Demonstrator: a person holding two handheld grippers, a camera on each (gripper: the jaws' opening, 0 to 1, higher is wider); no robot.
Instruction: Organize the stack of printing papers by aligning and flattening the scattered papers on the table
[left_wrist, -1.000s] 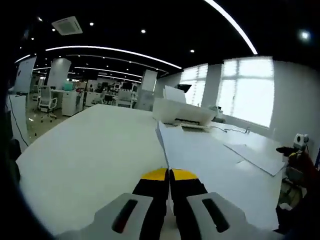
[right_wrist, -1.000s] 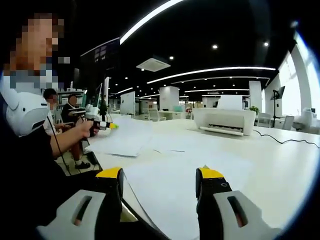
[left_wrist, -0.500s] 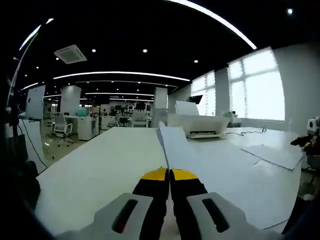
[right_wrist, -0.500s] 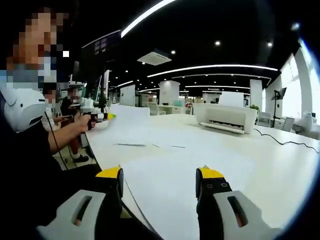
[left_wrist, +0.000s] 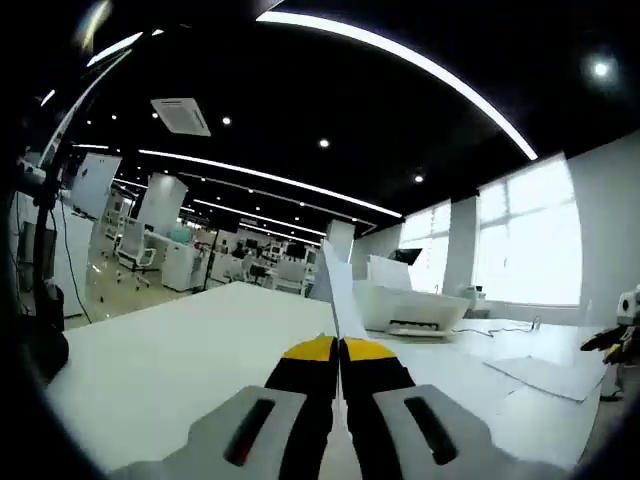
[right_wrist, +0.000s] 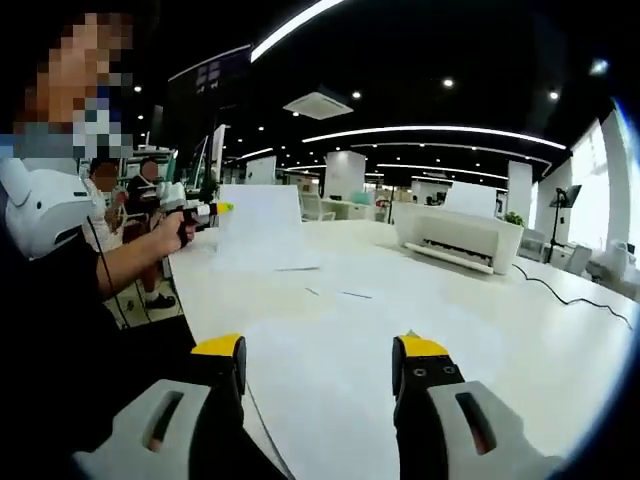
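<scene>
The table (right_wrist: 560, 330) has a smooth, matt white top that takes only a soft sheen from the ceiling lights. On it, the sheets of paper (right_wrist: 330, 360) lying just ahead of the right gripper (right_wrist: 322, 362) are thin, flat and matt white, almost the same tone as the table. The held sheet (left_wrist: 340, 300) pinched in the left gripper (left_wrist: 338, 352) is equally thin and matt. Both grippers have jaws of smooth black plastic with glossy yellow tips on pale grey, matt plastic bodies. Beyond the sheets, the printer (right_wrist: 455, 238) on the table is white plastic with a slight sheen.
</scene>
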